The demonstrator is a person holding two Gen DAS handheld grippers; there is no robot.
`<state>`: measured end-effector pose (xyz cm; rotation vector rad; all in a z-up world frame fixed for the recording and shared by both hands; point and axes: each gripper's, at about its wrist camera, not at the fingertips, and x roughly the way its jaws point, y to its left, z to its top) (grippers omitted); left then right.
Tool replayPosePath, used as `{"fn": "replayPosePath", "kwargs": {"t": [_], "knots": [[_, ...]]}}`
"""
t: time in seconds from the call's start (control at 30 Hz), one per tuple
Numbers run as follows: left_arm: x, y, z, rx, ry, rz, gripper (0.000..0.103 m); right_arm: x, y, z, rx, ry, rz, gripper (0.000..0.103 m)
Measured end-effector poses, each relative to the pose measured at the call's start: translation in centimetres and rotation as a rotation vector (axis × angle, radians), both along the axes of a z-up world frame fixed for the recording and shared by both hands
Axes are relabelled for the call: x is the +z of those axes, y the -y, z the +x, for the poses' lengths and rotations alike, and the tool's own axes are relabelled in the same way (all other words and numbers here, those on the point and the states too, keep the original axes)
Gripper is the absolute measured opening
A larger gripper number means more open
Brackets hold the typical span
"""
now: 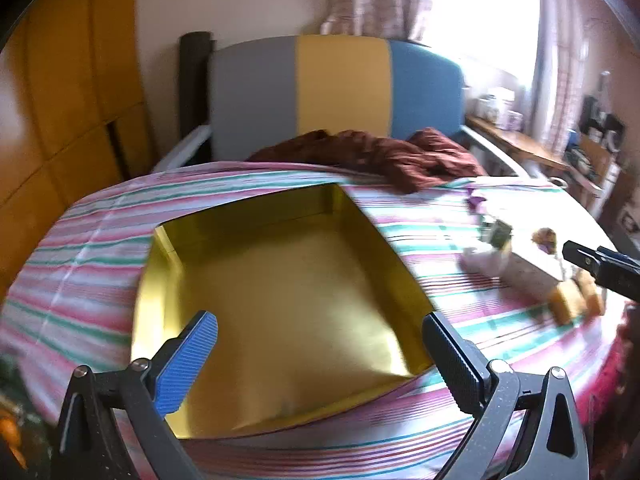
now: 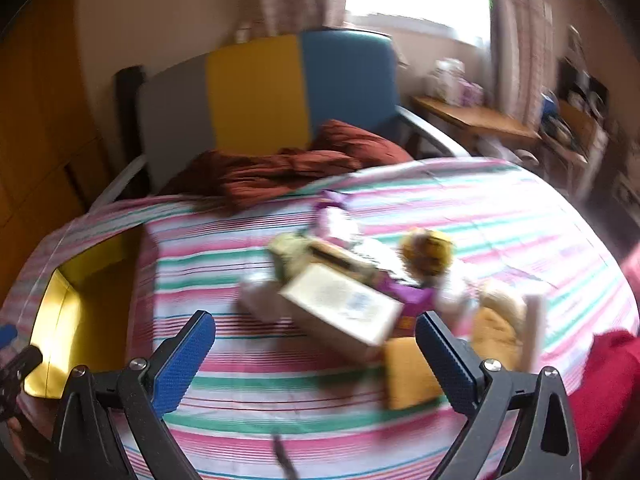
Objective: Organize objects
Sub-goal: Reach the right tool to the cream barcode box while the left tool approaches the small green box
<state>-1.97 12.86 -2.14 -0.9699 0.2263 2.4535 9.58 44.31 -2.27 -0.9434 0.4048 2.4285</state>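
Observation:
An open gold box (image 1: 280, 280) lies empty on the striped bedsheet (image 1: 100, 240), and my left gripper (image 1: 320, 344) hangs open just above its near edge. In the right wrist view a blurred pile lies on the sheet: a flat white carton (image 2: 344, 304), a doll with yellow hair (image 2: 426, 256), a yellow block (image 2: 408, 376), a pale plush toy (image 2: 500, 320) and a pink packet (image 2: 336, 220). My right gripper (image 2: 316, 344) is open above the near side of this pile, with nothing between its fingers. The gold box (image 2: 68, 320) is at that view's left.
A crumpled maroon cloth (image 1: 380, 152) lies at the head of the bed, before a grey, yellow and blue headboard (image 1: 340, 84). A wooden desk (image 2: 472, 116) with clutter stands at the right under the window. Yellow wardrobe doors (image 1: 60, 100) fill the left. Red fabric (image 2: 608, 380) shows at the right edge.

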Motion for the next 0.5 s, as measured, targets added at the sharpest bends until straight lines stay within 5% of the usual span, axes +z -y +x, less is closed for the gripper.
{"fn": "replayPosePath", "kwargs": {"t": [0.23, 0.5], "knots": [[0.8, -5.1, 0.4, -0.142, 0.008, 0.046, 0.103, -0.2, -5.2, 2.2, -0.082, 0.041, -0.106, 0.102], [0.3, -10.0, -0.2, -0.229, 0.045, 0.011, 0.103, -1.8, -4.3, -1.8, 0.163, 0.24, -0.055, 0.101]]}}
